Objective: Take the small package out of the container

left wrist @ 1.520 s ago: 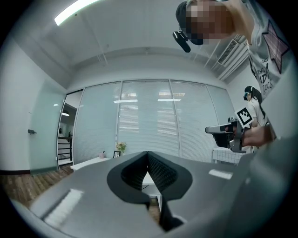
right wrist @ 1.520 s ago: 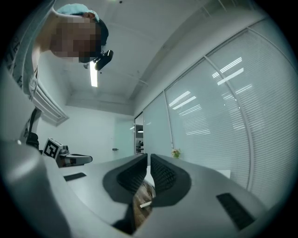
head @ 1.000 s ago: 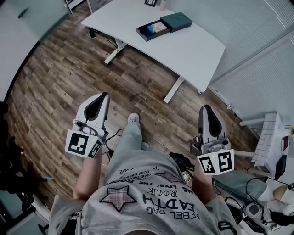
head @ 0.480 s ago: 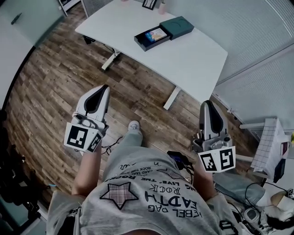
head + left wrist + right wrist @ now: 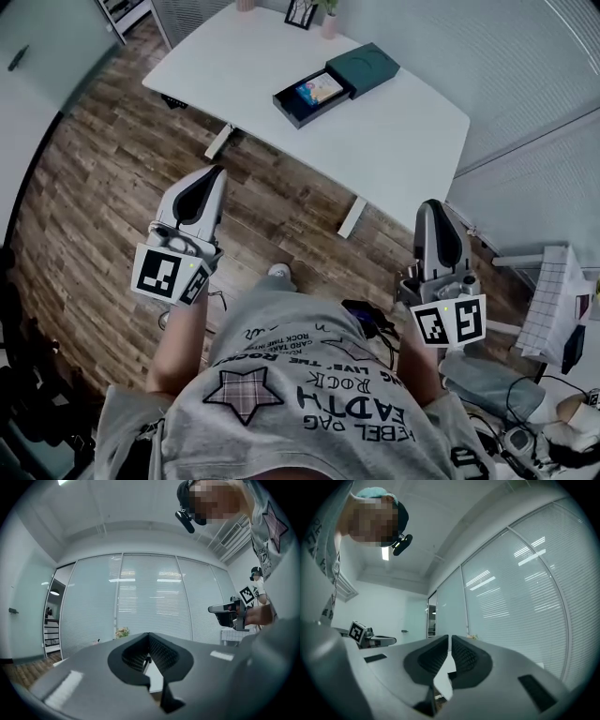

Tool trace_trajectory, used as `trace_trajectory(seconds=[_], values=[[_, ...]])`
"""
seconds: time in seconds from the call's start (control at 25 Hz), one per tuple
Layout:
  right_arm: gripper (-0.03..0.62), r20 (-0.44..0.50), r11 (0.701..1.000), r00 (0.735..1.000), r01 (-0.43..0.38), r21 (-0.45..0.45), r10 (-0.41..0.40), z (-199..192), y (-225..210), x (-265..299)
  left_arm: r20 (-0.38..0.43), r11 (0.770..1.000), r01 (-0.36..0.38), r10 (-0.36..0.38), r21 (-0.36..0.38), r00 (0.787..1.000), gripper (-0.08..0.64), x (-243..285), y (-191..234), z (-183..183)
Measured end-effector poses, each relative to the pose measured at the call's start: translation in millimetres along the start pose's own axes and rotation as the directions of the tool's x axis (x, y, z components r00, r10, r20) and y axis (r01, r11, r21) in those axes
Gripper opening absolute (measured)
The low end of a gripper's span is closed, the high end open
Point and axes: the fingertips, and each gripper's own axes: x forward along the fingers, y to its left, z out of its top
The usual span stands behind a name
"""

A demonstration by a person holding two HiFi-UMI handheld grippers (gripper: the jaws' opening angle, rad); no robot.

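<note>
Both pressed together, left claw (image 5: pixel 213 172) and right claw (image 5: pixel 431 205) hang well short of package (image 5: pixel 319 91) (in container (image 5: pixel 286 101)).

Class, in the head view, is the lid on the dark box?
No, the lid lies on the table beside the open box, a package showing inside.

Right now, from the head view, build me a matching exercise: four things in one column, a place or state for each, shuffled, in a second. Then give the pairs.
Things:
1. package
2. lid
3. left gripper
4. table

Places or states:
A. white, bears the box
B. shut and empty, short of the table
C. inside the open box
D. dark green, lying beside the box

Pairs: 1-C, 2-D, 3-B, 4-A.
</note>
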Motion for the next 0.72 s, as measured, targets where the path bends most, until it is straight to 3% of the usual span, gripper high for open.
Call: trace_trajectory(seconds=[0.28, 0.72], values=[[0.031, 0.012, 0.999, 0.999, 0.033, 0.003, -0.033, -6, -14, 47, -0.006, 1.000, -0.003, 0.003, 0.003, 1.000, 0.009, 28, 41, -7], [0.031, -0.027, 0.997, 0.997, 0.078, 0.016, -0.078, -23, -37, 77, -0.063, 0.999, -0.005, 0.002, -0.049, 0.998, 0.009, 47, 63, -39]])
